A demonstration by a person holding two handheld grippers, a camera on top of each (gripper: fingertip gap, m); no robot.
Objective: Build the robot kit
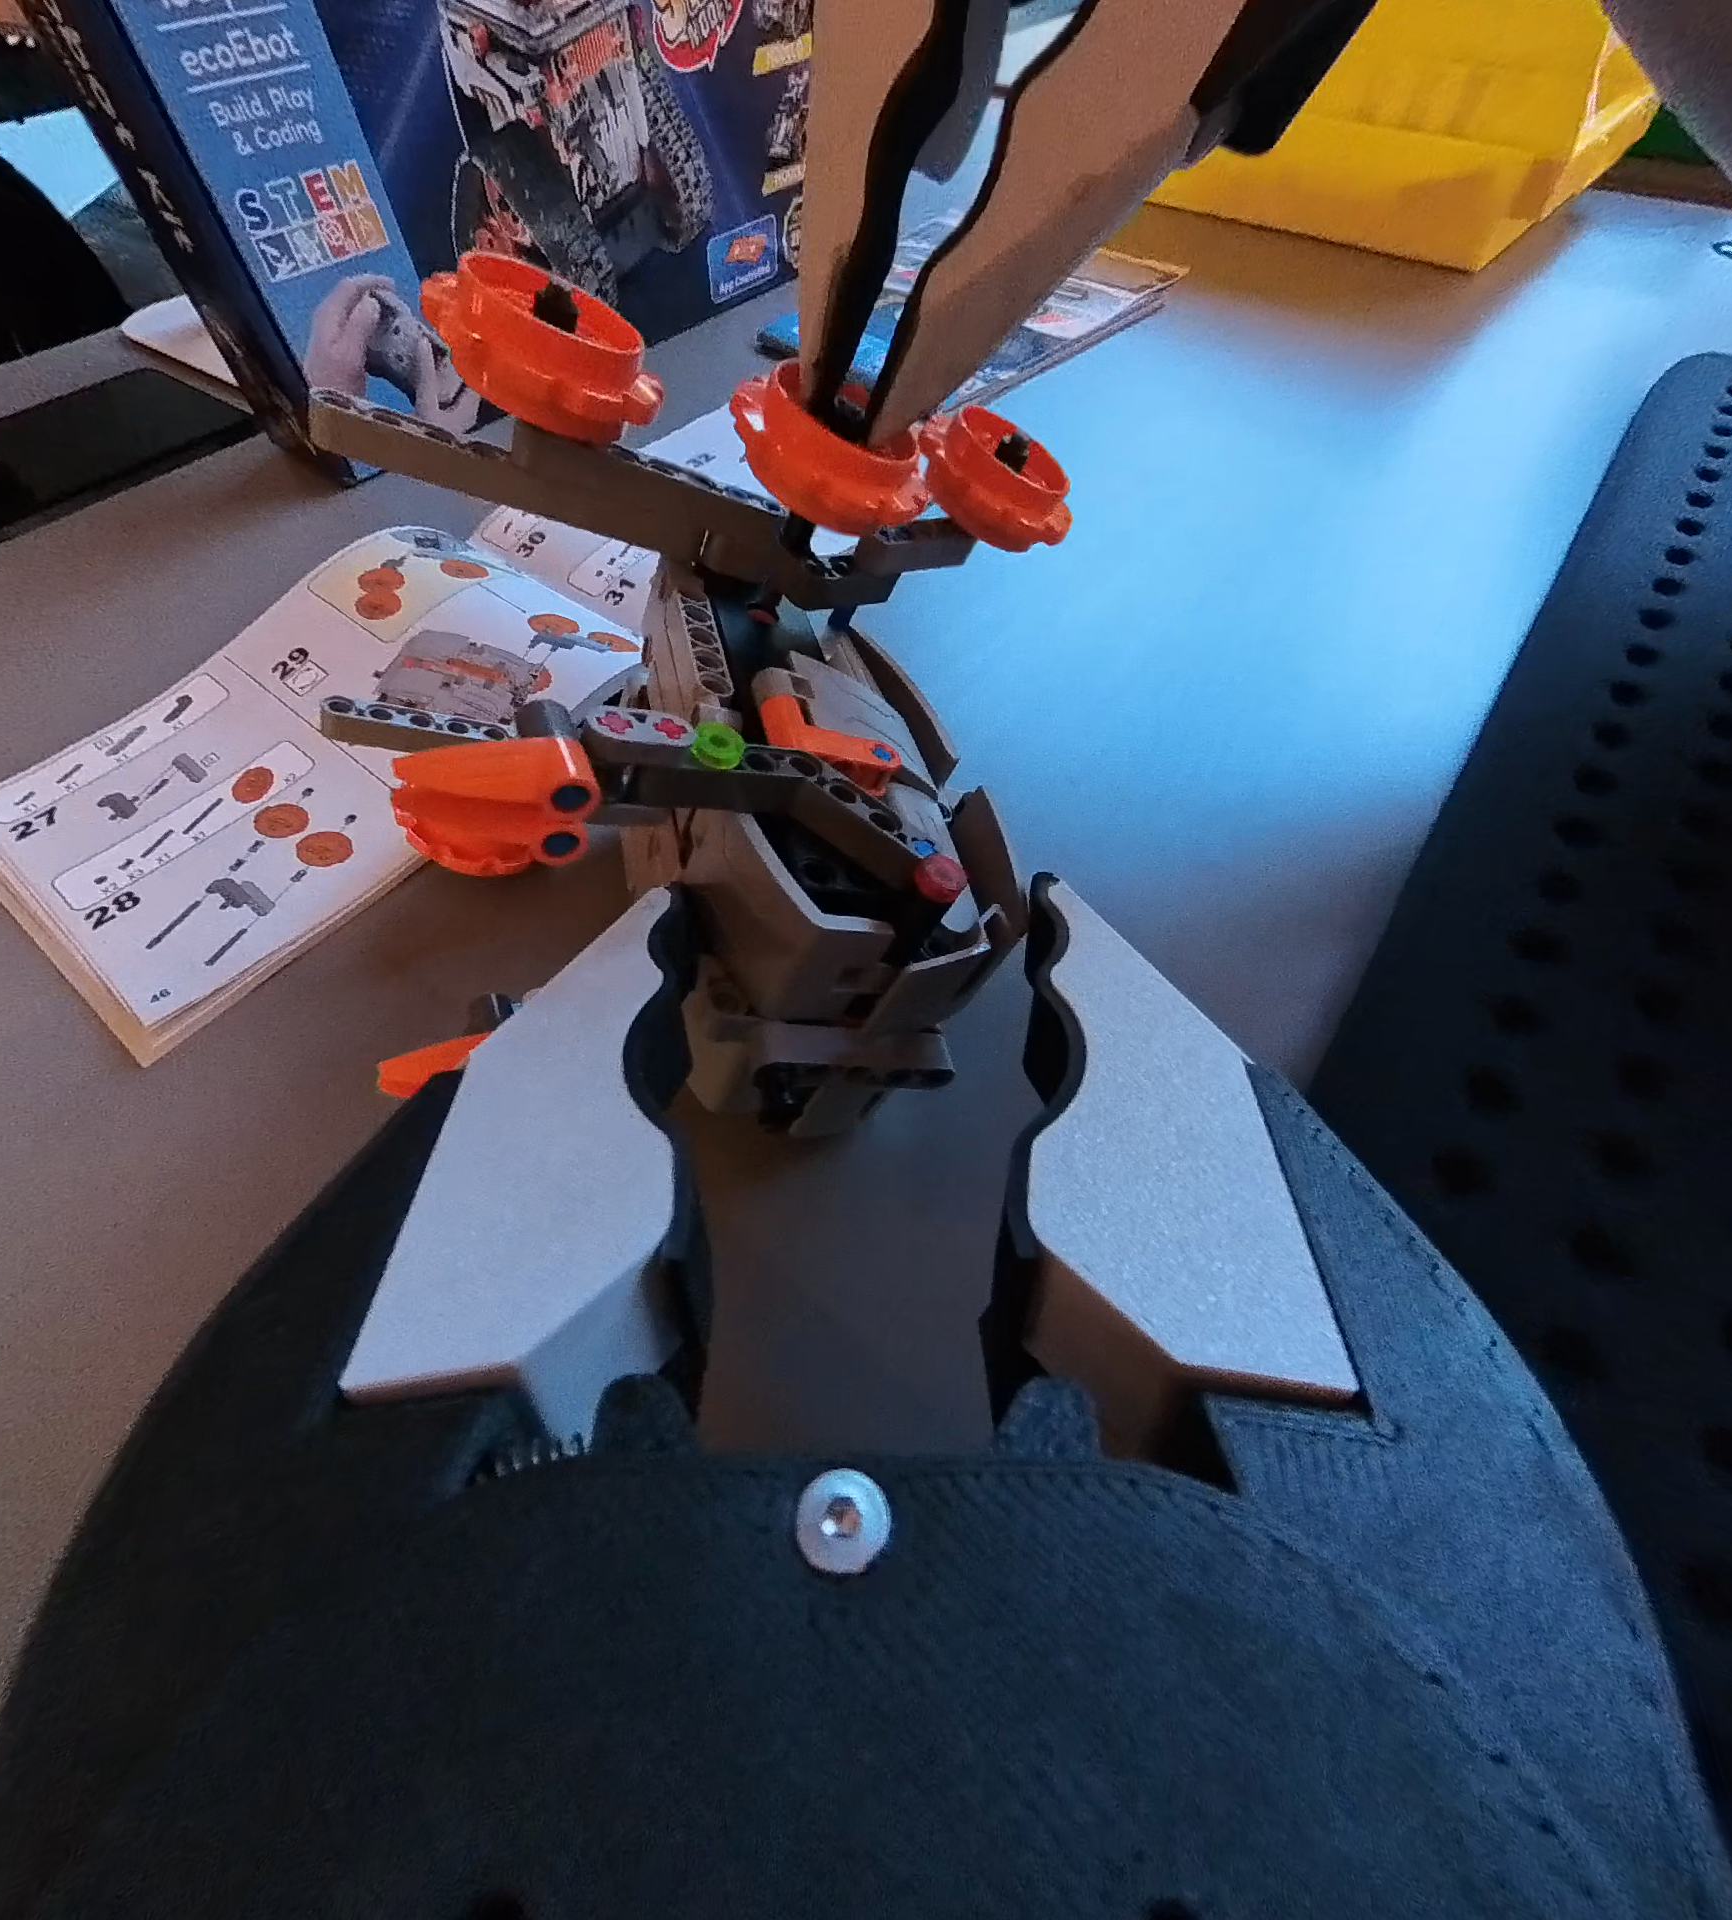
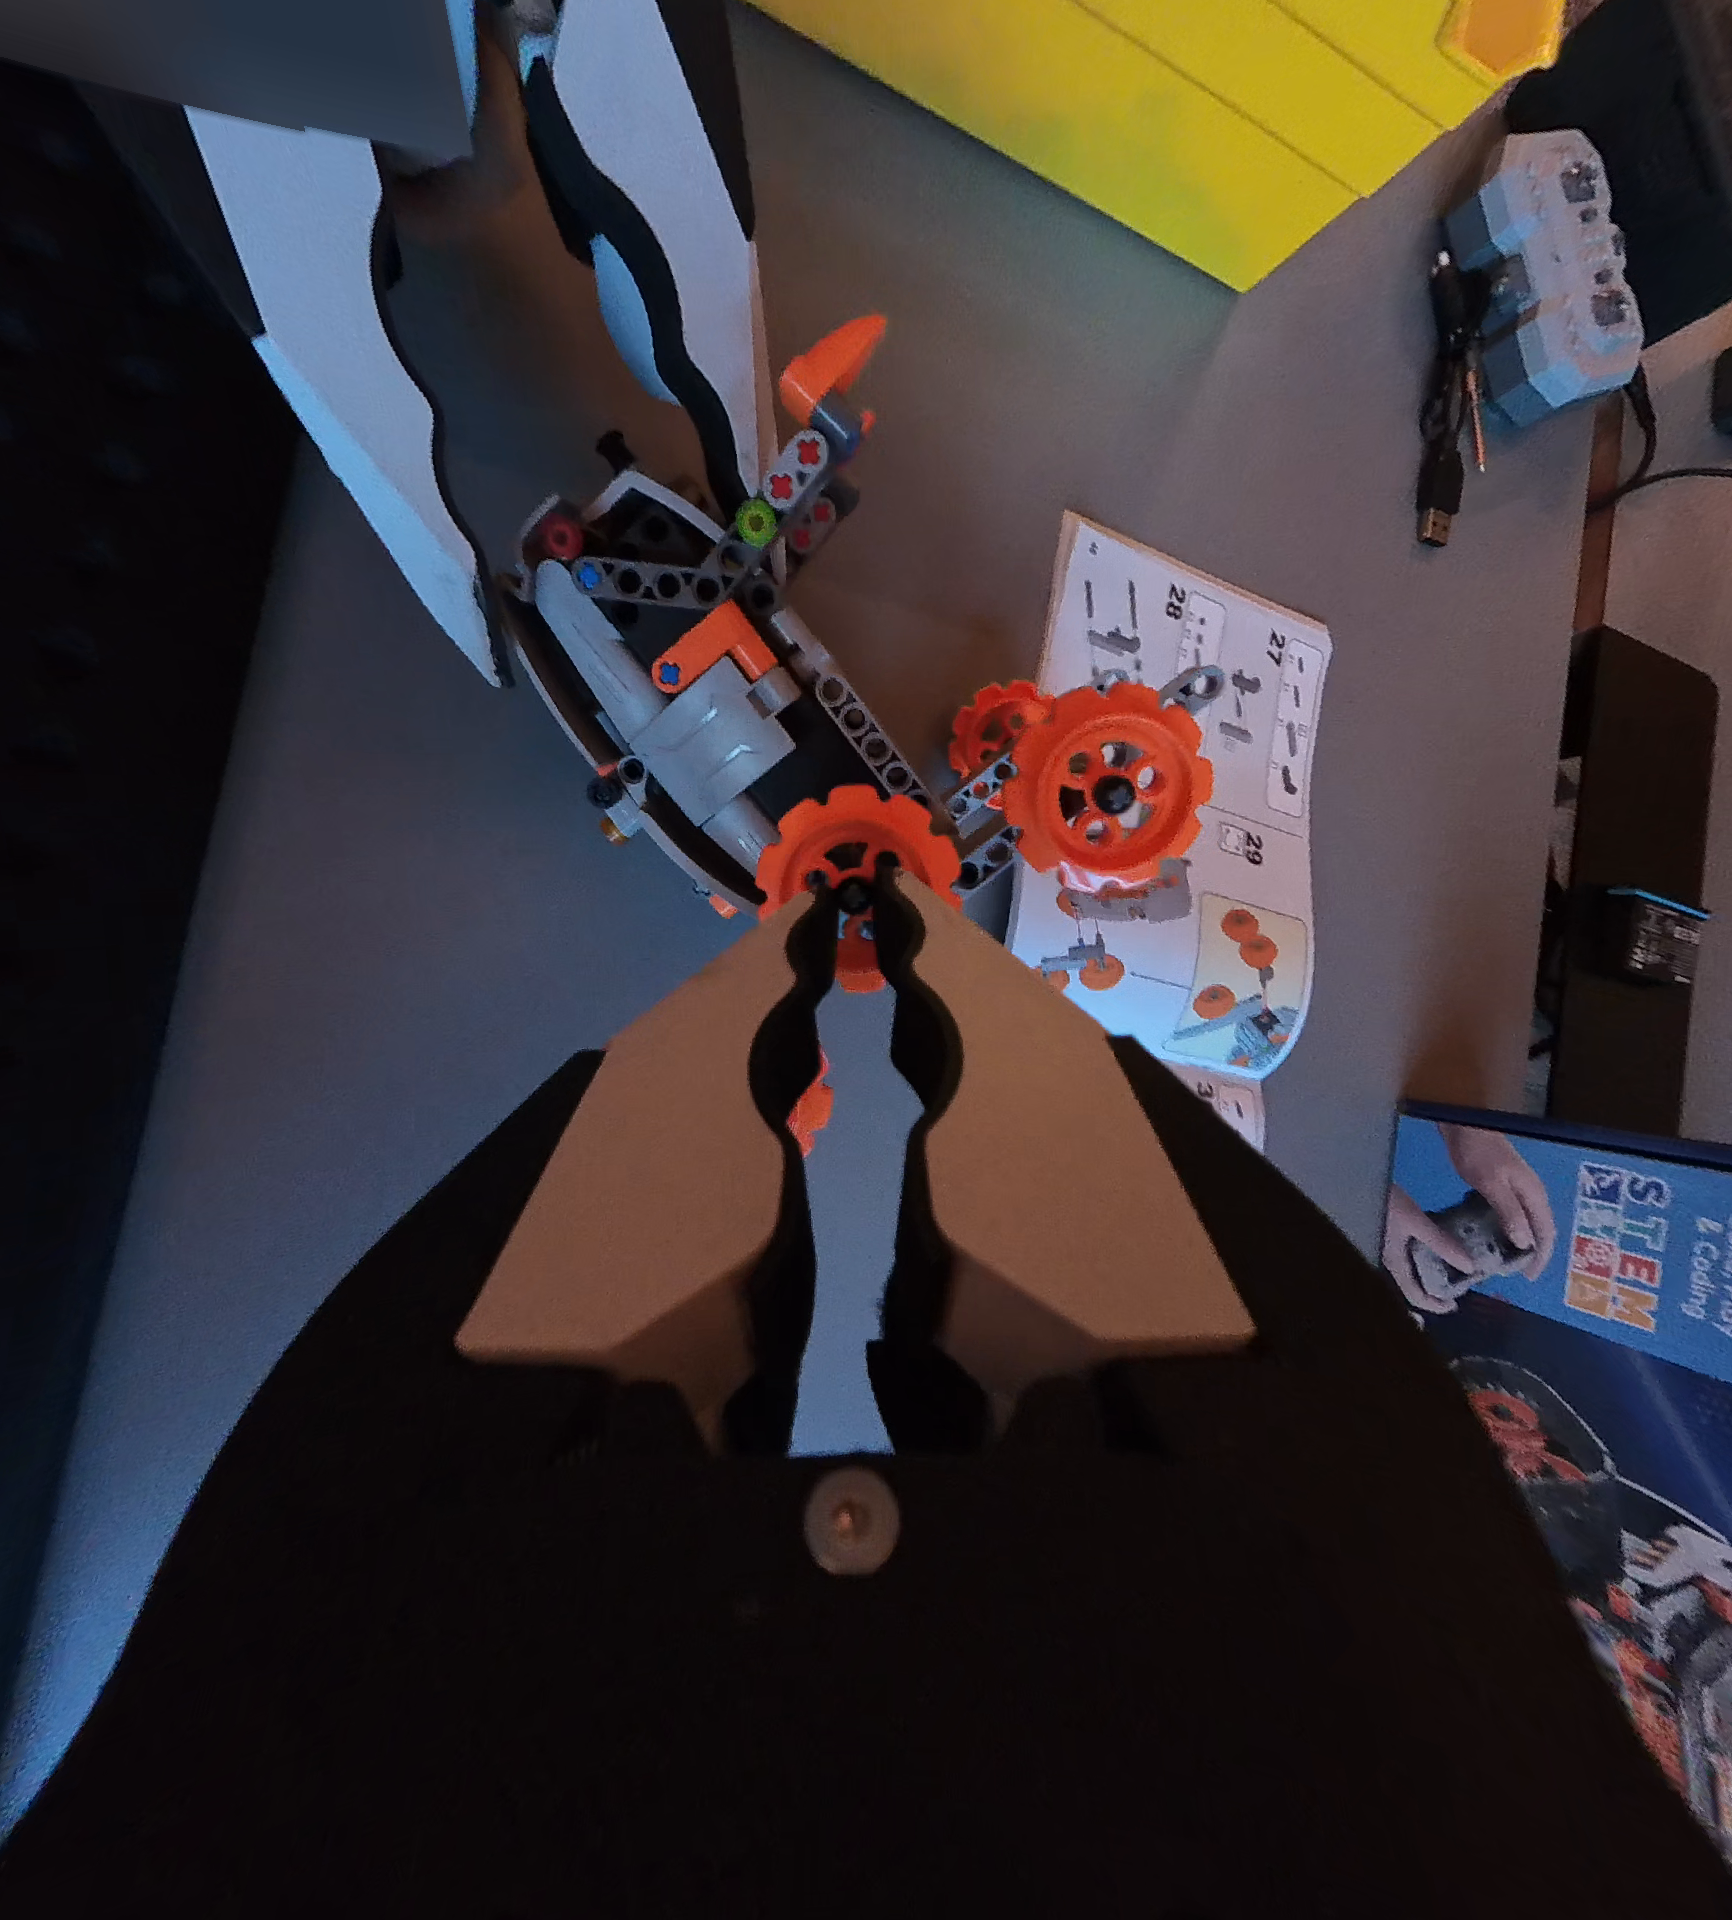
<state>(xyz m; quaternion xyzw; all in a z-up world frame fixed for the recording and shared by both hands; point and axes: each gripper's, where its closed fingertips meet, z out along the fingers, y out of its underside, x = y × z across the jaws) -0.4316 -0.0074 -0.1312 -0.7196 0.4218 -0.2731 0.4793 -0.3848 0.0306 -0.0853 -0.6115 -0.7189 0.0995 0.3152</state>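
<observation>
A grey brick-built robot model (image 1: 820, 935) with orange parts stands upright between my left gripper's (image 1: 851, 935) fingers, which are shut on its lower body. Several orange toothed wheels sit on grey beams at its top. My right gripper (image 2: 851, 891) comes down from above with its tips inside the hub of the middle orange wheel (image 2: 846, 831). It is nearly closed on the black axle end there. In the left wrist view the right gripper (image 1: 846, 410) reaches into that wheel (image 1: 826, 457). The left gripper also shows in the right wrist view (image 2: 618, 577), around the model (image 2: 706, 727).
An open instruction booklet (image 1: 187, 810) lies on the grey table (image 1: 1205, 582) left of the model. The kit's blue box (image 1: 322, 156) stands behind it, and a yellow bin (image 1: 1413, 135) is at the back right. A black perforated surface (image 1: 1620, 831) is on the right. Grey-blue modules with a cable (image 2: 1537, 301) lie farther off. The left gripper's tips are roughly 9 cm from the right gripper's.
</observation>
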